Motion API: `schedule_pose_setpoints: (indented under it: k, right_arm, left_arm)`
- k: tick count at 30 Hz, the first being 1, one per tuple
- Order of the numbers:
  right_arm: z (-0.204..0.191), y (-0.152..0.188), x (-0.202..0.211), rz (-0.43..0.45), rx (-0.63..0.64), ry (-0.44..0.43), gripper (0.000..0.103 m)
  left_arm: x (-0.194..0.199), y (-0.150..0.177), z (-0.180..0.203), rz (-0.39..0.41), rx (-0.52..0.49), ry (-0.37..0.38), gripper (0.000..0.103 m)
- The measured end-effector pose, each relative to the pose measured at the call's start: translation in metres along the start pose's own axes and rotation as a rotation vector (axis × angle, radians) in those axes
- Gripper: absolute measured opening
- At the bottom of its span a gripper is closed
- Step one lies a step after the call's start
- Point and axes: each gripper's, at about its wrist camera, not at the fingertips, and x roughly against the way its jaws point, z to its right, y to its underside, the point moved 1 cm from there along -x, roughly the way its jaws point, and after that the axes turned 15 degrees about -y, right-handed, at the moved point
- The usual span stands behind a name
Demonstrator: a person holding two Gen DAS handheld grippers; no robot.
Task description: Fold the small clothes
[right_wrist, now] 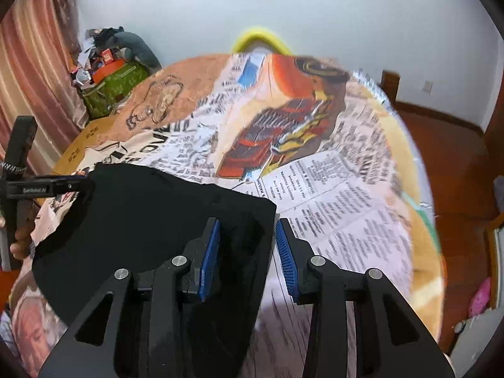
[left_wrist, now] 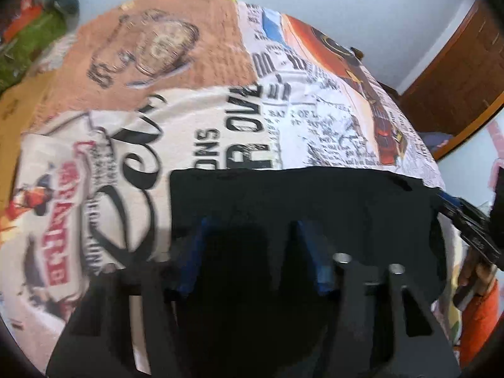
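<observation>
A small black garment (left_wrist: 299, 201) lies flat on a round table covered with a newspaper-print cloth (left_wrist: 176, 100); it also shows in the right wrist view (right_wrist: 151, 208). My left gripper (left_wrist: 252, 223) is open, its blue pads hanging over the garment's left part. My right gripper (right_wrist: 247, 230) is open and straddles the garment's right edge, left pad over the fabric, right pad over the cloth (right_wrist: 346, 195). The left gripper shows at the garment's far left corner in the right wrist view (right_wrist: 75, 184). The right gripper's tip shows at the garment's right edge in the left wrist view (left_wrist: 453, 204).
A yellow chair back (right_wrist: 261, 36) stands behind the table. A cluttered green bag with an orange box (right_wrist: 113, 78) sits at the back left by pink curtains (right_wrist: 34, 72). A wooden door (left_wrist: 456, 72) and red-brown floor (right_wrist: 441, 145) are to the right.
</observation>
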Motion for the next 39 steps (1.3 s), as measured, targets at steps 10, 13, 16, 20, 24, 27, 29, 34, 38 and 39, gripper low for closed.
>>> schedule_pose_setpoints:
  k: [10, 13, 16, 20, 24, 27, 29, 34, 38, 39]
  right_arm:
    - [-0.011, -0.008, -0.001, 0.040, 0.104, 0.020, 0.005]
    - [-0.001, -0.005, -0.014, 0.003, 0.087, 0.044, 0.005]
    - [-0.002, -0.002, -0.019, -0.015, 0.088, 0.072, 0.006]
    - [-0.020, -0.008, 0.005, 0.015, 0.130, 0.135, 0.010]
    - [-0.047, -0.011, 0.029, 0.056, 0.178, 0.087, 0.031]
    - [-0.067, -0.010, 0.030, 0.056, 0.199, 0.026, 0.035]
    - [-0.079, -0.008, 0.022, 0.034, 0.190, -0.037, 0.038]
    - [-0.096, 0.008, -0.024, -0.069, 0.179, -0.105, 0.048]
    - [-0.093, 0.027, -0.056, -0.178, 0.174, -0.095, 0.049]
    - [-0.093, 0.030, -0.056, -0.179, 0.186, -0.093, 0.049]
  left_arm:
    - [0.018, 0.004, 0.006, 0.136, -0.056, -0.022, 0.009]
    - [0.009, 0.005, 0.008, 0.119, -0.070, -0.066, 0.011]
    - [0.011, 0.002, 0.001, 0.094, -0.031, -0.081, 0.019]
    - [0.044, -0.001, -0.019, 0.133, 0.015, -0.134, 0.021]
    - [0.074, 0.007, -0.020, 0.174, -0.025, -0.162, 0.022]
    - [0.083, 0.017, -0.010, 0.173, -0.058, -0.132, 0.029]
    - [0.081, 0.024, -0.001, 0.161, -0.075, -0.109, 0.034]
    - [0.048, 0.039, 0.030, 0.081, -0.145, -0.102, 0.046]
    - [0.019, 0.053, 0.039, 0.019, -0.211, -0.161, 0.057]
    - [0.016, 0.056, 0.037, 0.020, -0.219, -0.168, 0.058]
